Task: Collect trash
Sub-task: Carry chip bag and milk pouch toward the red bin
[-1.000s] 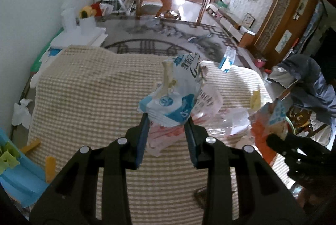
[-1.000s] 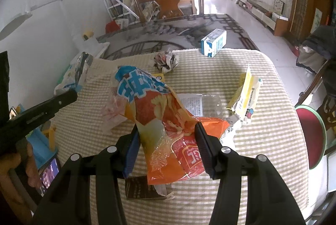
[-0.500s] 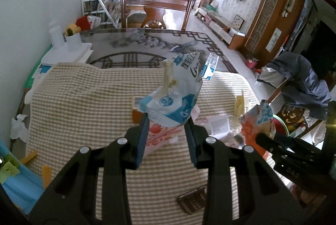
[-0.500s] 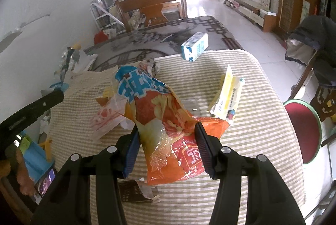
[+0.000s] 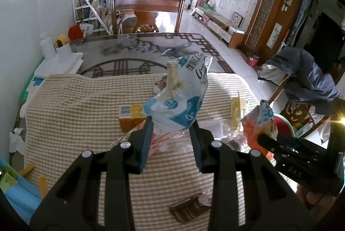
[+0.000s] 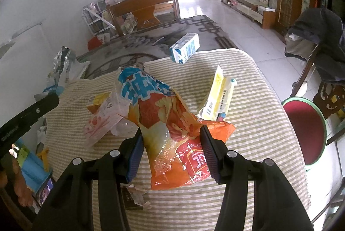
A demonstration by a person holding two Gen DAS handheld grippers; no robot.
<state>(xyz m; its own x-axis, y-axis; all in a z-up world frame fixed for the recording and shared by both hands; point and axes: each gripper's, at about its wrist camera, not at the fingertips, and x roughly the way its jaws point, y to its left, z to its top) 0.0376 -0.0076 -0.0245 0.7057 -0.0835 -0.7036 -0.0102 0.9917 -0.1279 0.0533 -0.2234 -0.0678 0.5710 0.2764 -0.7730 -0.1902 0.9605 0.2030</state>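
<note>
Checked tablecloth [image 6: 258, 101], litter left. Left gripper [image 5: 171, 140] clamps white-blue wrapper [image 5: 179, 99]; right gripper [image 6: 171, 144] clamps orange bag [image 6: 172, 123]. Yellow packet [image 6: 217, 97], frame centre-right, long axis pointing away, lies nearer right gripper.

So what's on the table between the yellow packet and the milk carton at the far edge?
Nothing: in the right wrist view only bare checked cloth runs from the yellow packet to the milk carton.

Two claws [image 5: 171, 136] [image 6: 171, 148], two held wrappers [image 5: 181, 97] [image 6: 172, 123] (one each), one milk carton [image 6: 185, 51], one yellow packet [image 6: 217, 97].
</note>
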